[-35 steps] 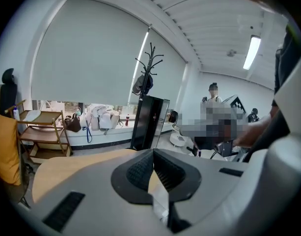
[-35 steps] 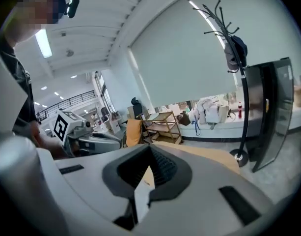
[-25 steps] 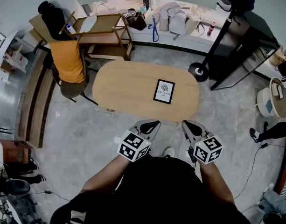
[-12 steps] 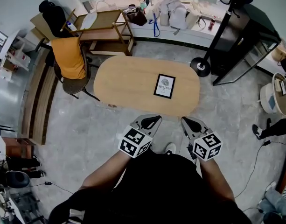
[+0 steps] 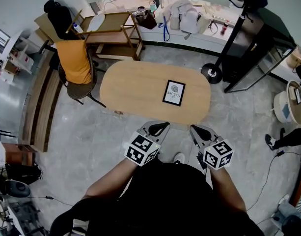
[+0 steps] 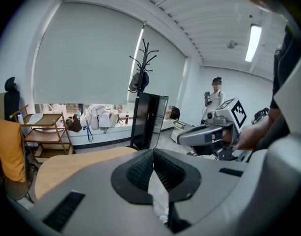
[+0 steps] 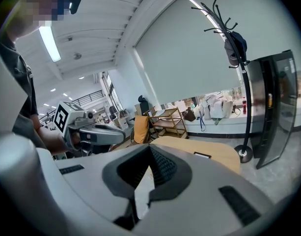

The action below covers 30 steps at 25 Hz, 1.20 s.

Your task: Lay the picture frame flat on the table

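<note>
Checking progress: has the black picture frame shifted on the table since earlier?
No. The black picture frame stays near the right end of the oval wooden table.

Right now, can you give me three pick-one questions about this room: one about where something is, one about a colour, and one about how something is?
1. Where is the picture frame?
A. on the floor
B. on the oval table
C. on a shelf

2. What colour is the cloth draped over the chair?
A. orange
B. green
C. pink

3. How do the jaws of the right hand-held gripper stand?
A. wide apart
B. shut on the frame
C. shut, with nothing between them

Answers:
1 B, the frame lies flat on the tabletop.
2 A, the head view shows the cloth is orange.
3 C, the right gripper view shows the pads together and empty.
</note>
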Each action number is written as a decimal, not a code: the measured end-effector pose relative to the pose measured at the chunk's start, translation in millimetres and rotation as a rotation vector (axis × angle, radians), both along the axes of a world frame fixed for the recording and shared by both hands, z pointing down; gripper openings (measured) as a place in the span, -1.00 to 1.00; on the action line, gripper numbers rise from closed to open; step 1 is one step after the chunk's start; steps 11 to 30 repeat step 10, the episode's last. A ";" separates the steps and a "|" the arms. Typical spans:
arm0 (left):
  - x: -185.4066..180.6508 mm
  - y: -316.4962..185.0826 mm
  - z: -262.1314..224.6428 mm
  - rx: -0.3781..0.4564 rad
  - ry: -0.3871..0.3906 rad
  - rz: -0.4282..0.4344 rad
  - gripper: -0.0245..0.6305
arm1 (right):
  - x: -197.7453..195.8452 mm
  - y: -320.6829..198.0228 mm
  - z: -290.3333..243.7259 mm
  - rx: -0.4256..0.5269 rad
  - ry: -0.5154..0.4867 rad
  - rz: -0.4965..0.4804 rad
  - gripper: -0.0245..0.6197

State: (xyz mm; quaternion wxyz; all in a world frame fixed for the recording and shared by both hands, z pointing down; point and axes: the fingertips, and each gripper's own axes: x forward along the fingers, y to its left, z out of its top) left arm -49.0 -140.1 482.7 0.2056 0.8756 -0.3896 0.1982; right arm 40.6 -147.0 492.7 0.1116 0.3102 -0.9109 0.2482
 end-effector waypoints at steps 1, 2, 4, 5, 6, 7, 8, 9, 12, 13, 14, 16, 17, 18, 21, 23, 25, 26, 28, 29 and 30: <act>-0.5 0.0 -0.2 0.001 0.000 0.001 -0.91 | -0.8 -0.1 -0.4 0.002 0.000 0.000 -0.92; -1.3 -0.2 -0.4 0.002 0.000 0.001 -0.91 | -1.9 -0.3 -1.1 0.004 -0.001 0.000 -0.92; -3.6 -1.5 -1.1 0.003 -0.002 0.000 -0.91 | -4.3 -1.1 -2.8 0.008 -0.001 -0.001 -0.92; -4.7 -2.6 -1.7 0.004 -0.002 -0.001 -0.91 | -5.3 -1.8 -3.4 0.010 -0.001 -0.001 -0.92; -5.6 -3.8 -2.4 0.005 -0.002 -0.002 -0.91 | -6.0 -2.5 -3.8 0.010 -0.001 -0.001 -0.92; -5.9 -4.9 -3.1 0.006 -0.001 -0.002 -0.91 | -6.3 -3.2 -4.0 0.011 0.000 -0.001 -0.92; -5.8 -5.5 -3.5 0.006 0.000 -0.002 -0.91 | -6.1 -3.6 -4.1 0.010 0.001 -0.001 -0.92; -5.3 -5.8 -3.8 0.006 0.002 -0.002 -0.91 | -5.6 -3.7 -4.1 0.010 0.002 0.000 -0.92; -4.7 -6.0 -4.0 0.006 0.004 -0.001 -0.91 | -5.0 -3.8 -4.0 0.009 0.003 0.000 -0.92; -4.7 -6.0 -4.0 0.006 0.004 -0.001 -0.91 | -5.0 -3.8 -4.0 0.009 0.003 0.000 -0.92; -4.7 -6.0 -4.0 0.006 0.004 -0.001 -0.91 | -5.0 -3.8 -4.0 0.009 0.003 0.000 -0.92; -4.7 -6.0 -4.0 0.006 0.004 -0.001 -0.91 | -5.0 -3.8 -4.0 0.009 0.003 0.000 -0.92; -4.7 -6.0 -4.0 0.006 0.004 -0.001 -0.91 | -5.0 -3.8 -4.0 0.009 0.003 0.000 -0.92; -4.7 -6.0 -4.0 0.006 0.004 -0.001 -0.91 | -5.0 -3.8 -4.0 0.009 0.003 0.000 -0.92; -4.7 -6.0 -4.0 0.006 0.004 -0.001 -0.91 | -5.0 -3.8 -4.0 0.009 0.003 0.000 -0.92; -4.7 -6.0 -4.0 0.006 0.004 -0.001 -0.91 | -5.0 -3.8 -4.0 0.009 0.003 0.000 -0.92; -4.7 -6.0 -4.0 0.006 0.004 -0.001 -0.91 | -5.0 -3.8 -4.0 0.009 0.003 0.000 -0.92; -4.7 -6.0 -4.0 0.006 0.004 -0.001 -0.91 | -5.0 -3.8 -4.0 0.009 0.003 0.000 -0.92; -4.7 -6.0 -4.0 0.006 0.004 -0.001 -0.91 | -5.0 -3.8 -4.0 0.009 0.003 0.000 -0.92; -4.7 -6.0 -4.0 0.006 0.004 -0.001 -0.91 | -5.0 -3.8 -4.0 0.009 0.003 0.000 -0.92; -4.7 -6.0 -4.0 0.006 0.004 -0.001 -0.91 | -5.0 -3.8 -4.0 0.009 0.003 0.000 -0.92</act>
